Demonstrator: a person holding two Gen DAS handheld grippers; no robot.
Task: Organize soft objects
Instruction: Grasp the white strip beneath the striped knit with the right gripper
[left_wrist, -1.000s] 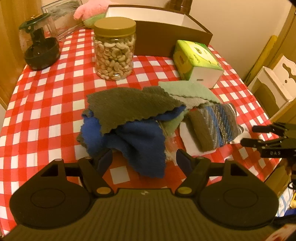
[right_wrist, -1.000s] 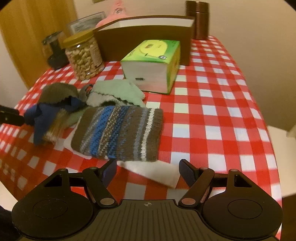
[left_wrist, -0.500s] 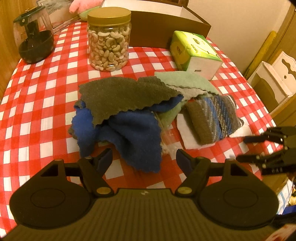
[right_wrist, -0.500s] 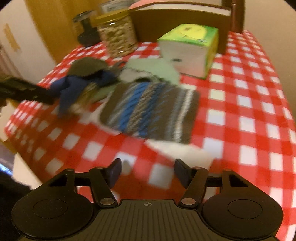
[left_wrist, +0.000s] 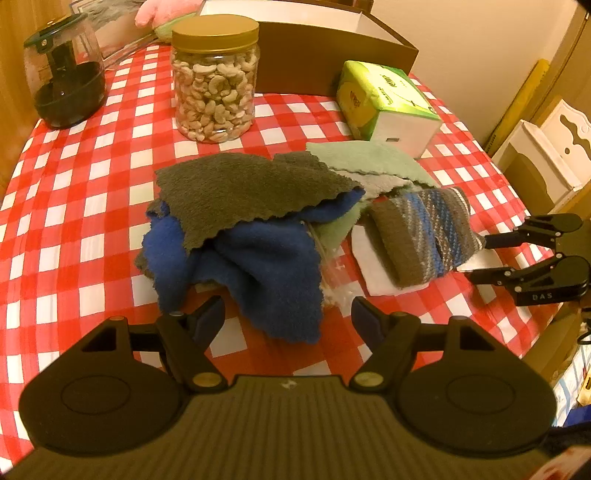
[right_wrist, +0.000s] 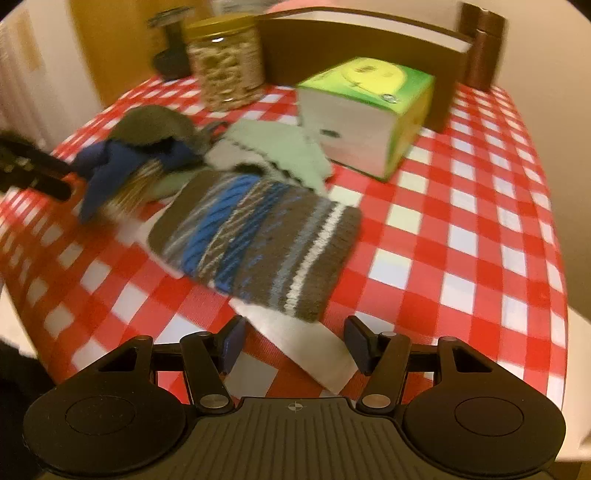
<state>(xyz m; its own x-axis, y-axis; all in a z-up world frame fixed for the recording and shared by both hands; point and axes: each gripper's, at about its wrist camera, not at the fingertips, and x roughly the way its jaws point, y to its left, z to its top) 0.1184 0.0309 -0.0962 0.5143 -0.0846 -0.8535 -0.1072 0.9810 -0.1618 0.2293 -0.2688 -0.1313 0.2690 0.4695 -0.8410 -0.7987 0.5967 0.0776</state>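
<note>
A pile of soft cloths lies mid-table: a dark grey cloth (left_wrist: 243, 192) over a blue fleece cloth (left_wrist: 269, 266), a pale green cloth (left_wrist: 369, 158), and a striped knit piece (left_wrist: 421, 236) on a white cloth (left_wrist: 373, 266). My left gripper (left_wrist: 288, 317) is open, its jaws either side of the blue cloth's near edge. My right gripper (right_wrist: 295, 341) is open over the white cloth (right_wrist: 295, 332), just short of the striped knit piece (right_wrist: 258, 236). The right gripper also shows in the left wrist view (left_wrist: 476, 254).
A red checked tablecloth (left_wrist: 74, 184) covers the table. A cashew jar (left_wrist: 214, 77), a dark glass jar (left_wrist: 62, 70), a green tissue box (left_wrist: 388, 99) and a brown open box (left_wrist: 325, 44) stand behind the pile. The table's edge is at the right.
My right gripper has swung and moved closer to the striped knit piece and white cloth. My left gripper has shifted slightly toward the blue cloth. Both stay open.
</note>
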